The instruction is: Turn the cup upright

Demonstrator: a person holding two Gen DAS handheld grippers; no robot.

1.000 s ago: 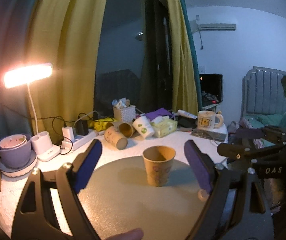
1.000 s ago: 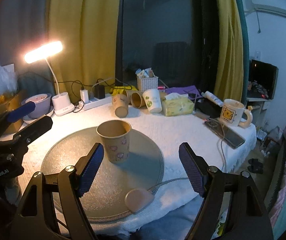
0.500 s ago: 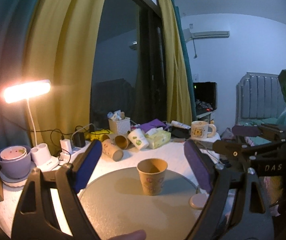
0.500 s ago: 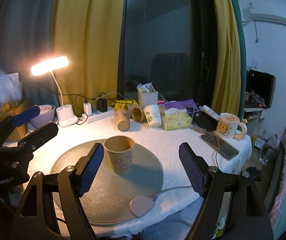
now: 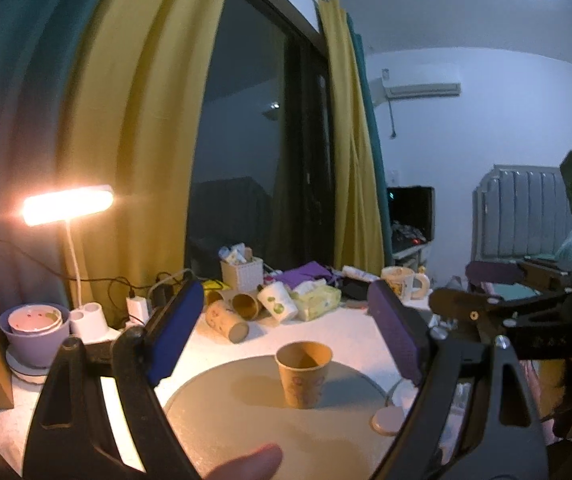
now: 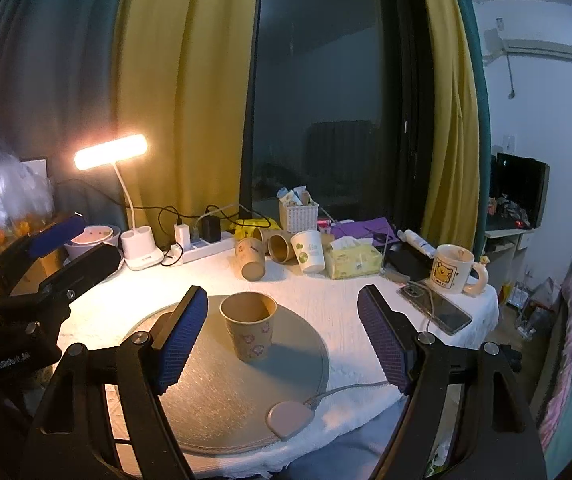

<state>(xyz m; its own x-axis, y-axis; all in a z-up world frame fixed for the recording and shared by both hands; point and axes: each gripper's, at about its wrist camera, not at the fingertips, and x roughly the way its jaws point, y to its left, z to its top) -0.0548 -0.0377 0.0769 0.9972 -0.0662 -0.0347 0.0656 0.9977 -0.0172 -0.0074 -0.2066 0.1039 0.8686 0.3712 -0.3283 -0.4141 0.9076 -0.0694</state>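
Observation:
A brown paper cup stands upright, mouth up, on a round grey mat. My left gripper is open and empty, held back from the cup and above the mat. My right gripper is open and empty, with the cup seen between its blue pads but farther away. Each gripper shows in the other's view: the right one at the right edge of the left wrist view, the left one at the left edge of the right wrist view.
Several paper cups lie at the back of the white-clothed table, with a tissue pack, basket, power strip, lit desk lamp, mug and phone. A round pink puck on a cable lies at the mat's edge.
Both grippers have pulled back and up from the cup, which looks smaller now. The cup stands unmoved on the mat.

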